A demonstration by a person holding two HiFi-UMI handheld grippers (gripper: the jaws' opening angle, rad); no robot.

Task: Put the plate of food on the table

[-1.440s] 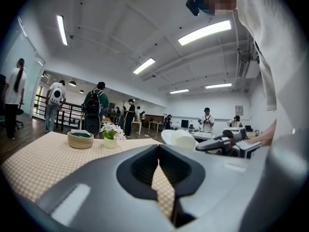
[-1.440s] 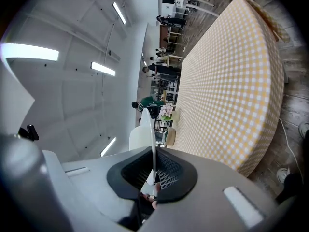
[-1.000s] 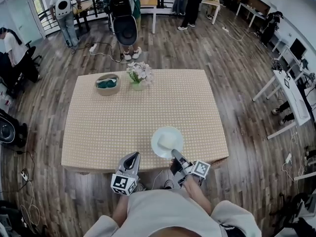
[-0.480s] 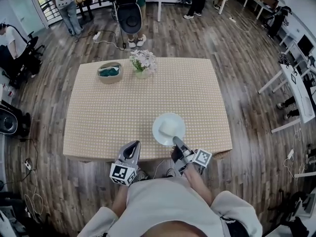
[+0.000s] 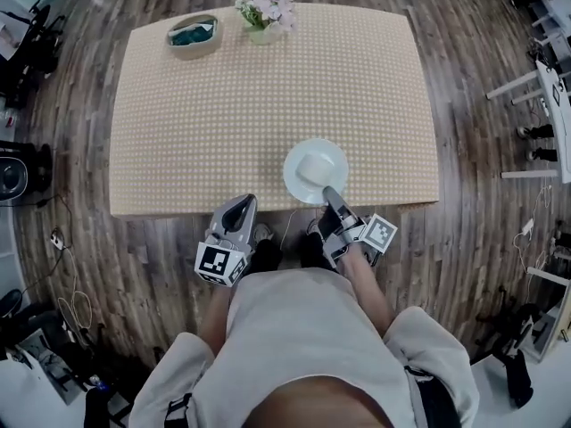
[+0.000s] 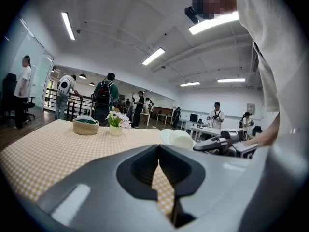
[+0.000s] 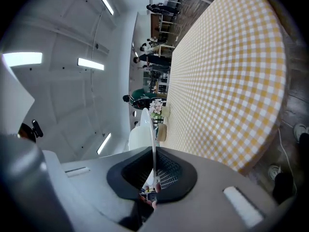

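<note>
A white plate [image 5: 315, 171] with a pale lump of food sits low over the near edge of the checkered table [image 5: 268, 105]; I cannot tell whether it touches the cloth. My right gripper [image 5: 328, 192] is shut on the plate's near rim. In the right gripper view the plate [image 7: 153, 139] runs edge-on between the jaws. My left gripper [image 5: 243, 201] hovers at the table's front edge to the plate's left, shut with nothing in it. From the left gripper view, the left gripper [image 6: 158, 148] points along the cloth, and the plate [image 6: 176, 138] and the right gripper [image 6: 219, 144] show at right.
A woven basket [image 5: 193, 34] and a small vase of flowers [image 5: 266, 12] stand at the table's far edge. On the wooden floor are a black device [image 5: 13, 176] and cables at left, and white desk legs [image 5: 535, 87] at right. Several people stand far behind the table.
The head view has tipped down, so the table sits higher in the picture. Both grippers have sunk a little. The right one still holds the plate by the front edge.
</note>
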